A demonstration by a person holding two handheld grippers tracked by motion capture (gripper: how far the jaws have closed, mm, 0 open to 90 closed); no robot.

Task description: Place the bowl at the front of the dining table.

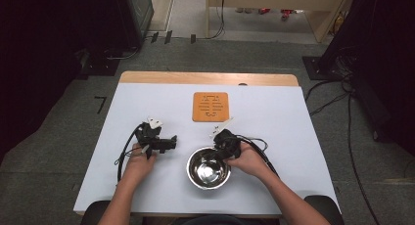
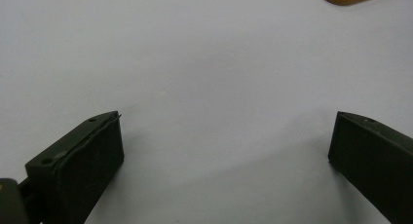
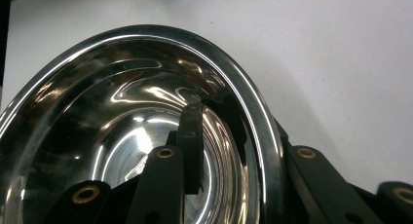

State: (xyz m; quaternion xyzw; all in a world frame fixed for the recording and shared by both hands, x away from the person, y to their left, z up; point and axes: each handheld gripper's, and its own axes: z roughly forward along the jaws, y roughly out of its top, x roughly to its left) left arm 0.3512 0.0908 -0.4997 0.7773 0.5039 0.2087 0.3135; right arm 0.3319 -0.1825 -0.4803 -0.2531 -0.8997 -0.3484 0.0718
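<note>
Right hand-held gripper [image 3: 234,151] clamped on steel bowl [image 3: 122,117] rim, left hand-held gripper [image 2: 226,156] wide open, empty

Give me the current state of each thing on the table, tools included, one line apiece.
Steel bowl: upright on the white table cover, empty, its rim clamped by the right tool.
Right tool: shut on the bowl wall, one jaw inside and one outside.
Left tool: open, jaws wide apart, holding nothing, low over bare cover.
Orange mat: lying flat beyond the bowl, nothing on it, untouched.
</note>
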